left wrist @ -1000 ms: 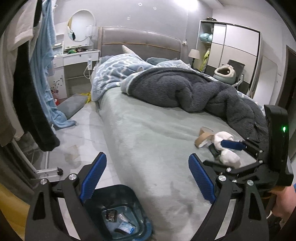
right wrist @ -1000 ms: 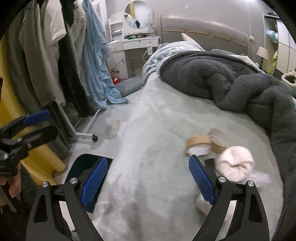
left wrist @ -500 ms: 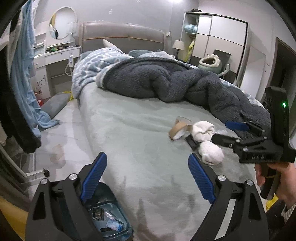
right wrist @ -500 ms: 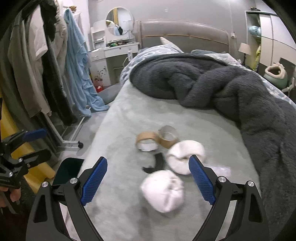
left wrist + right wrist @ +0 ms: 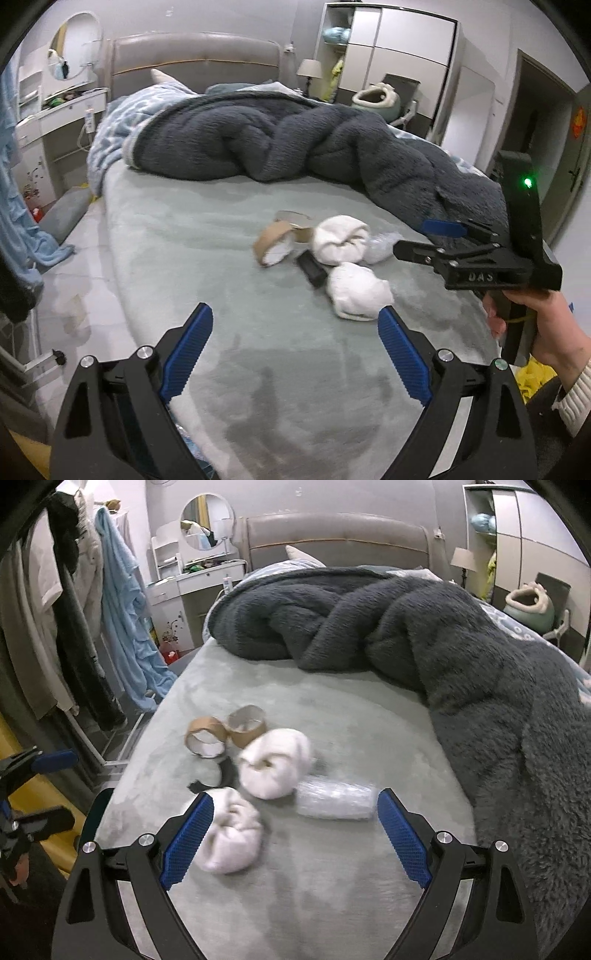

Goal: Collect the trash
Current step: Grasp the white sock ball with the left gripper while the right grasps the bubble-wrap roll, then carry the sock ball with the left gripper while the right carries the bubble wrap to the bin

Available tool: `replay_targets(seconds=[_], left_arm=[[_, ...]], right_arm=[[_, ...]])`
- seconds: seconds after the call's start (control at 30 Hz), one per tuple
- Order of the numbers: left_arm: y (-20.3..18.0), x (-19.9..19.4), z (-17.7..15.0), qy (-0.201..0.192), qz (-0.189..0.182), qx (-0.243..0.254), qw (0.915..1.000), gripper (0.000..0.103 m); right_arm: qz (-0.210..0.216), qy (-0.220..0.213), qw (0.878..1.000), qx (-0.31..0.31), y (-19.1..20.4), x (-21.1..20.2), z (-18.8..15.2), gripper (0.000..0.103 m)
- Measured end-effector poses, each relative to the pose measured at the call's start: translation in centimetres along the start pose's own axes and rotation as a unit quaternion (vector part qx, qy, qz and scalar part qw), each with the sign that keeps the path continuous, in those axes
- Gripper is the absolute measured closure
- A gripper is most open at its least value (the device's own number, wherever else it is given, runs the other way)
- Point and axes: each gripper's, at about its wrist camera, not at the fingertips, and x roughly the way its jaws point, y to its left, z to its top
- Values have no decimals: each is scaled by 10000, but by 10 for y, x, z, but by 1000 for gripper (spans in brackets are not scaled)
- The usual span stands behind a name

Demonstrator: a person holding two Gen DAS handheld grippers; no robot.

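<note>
Both jaws spread wide, empty. Trash sits mid-frame on the grey-green bed sheet (image 5: 332, 716): 2 white crumpled tissue wads (image 5: 275, 764), 2 brown cardboard tape cores (image 5: 207, 734), clear plastic wrap roll (image 5: 334, 799). Centre your right gripper (image 5: 295, 834) over 1 wad before you clench; left gripper (image 5: 295, 356) hovers nearer the frame bottom.

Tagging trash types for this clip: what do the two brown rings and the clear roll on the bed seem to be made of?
Brown rings: likely cardboard, matte tan, thin walls, hollow cores. Clear roll: probably plastic wrap, translucent and shiny with crinkles; blurred, so not certain.
</note>
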Motion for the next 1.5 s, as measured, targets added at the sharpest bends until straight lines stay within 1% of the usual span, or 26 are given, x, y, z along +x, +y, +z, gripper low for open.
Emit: replay_targets(seconds=[0.13,0.27,0.37,0.43,0.57,0.7,0.97,1.1,1.13,1.23,1.27,1.3,1.33,1.37,1.4,1.43,1.5], left_arm=[[-15,15,0,123,-163,138,9997,10],[-30,32,-2,329,-343,267,9985,10],[-36,43,-4,454,-533,232,9973,10],[-40,49,-4,490,-661,223,9964,11],[-48,58,-4,503,-786,244,9953,11],[-50,69,-2,502,-849,189,9949,11],[-55,91,-1,583,-906,265,9938,13],[-55,99,1,599,-926,215,9937,16],[-56,102,1,625,-886,206,9939,18],[-54,107,1,680,-856,154,9939,25],[-53,108,1,698,-861,111,9938,26],[-52,110,1,724,-871,73,9935,30],[-51,111,1,745,-869,37,9934,33],[-50,111,1,751,-859,17,9935,35],[-49,112,2,752,-853,6,9935,40],[-48,111,3,750,-852,-16,9935,44],[-45,110,3,747,-887,-74,9932,45]], right_arm=[[32,70,10000,8,-7,3,-5,12],[132,160,9998,-35,-10,8,-8,12],[218,255,9994,-48,-14,12,-8,12],[265,304,9992,-62,-15,16,-9,12],[324,384,9987,-67,-18,22,-9,12],[377,411,9984,25,-22,27,-6,12],[220,604,9979,114,-36,51,-2,12],[238,719,9970,179,-38,61,-4,12],[252,747,9967,190,-37,62,-5,13],[269,818,9961,206,-34,65,-7,18],[240,843,9960,199,-34,67,-8,22],[205,865,9958,203,-35,69,-8,25],[186,879,9957,217,-36,71,-8,27],[202,871,9957,235,-37,71,-8,30],[239,856,9957,257,-37,70,-6,37],[251,847,9957,265,-36,69,-5,39],[253,832,9959,258,-36,67,-5,42]])
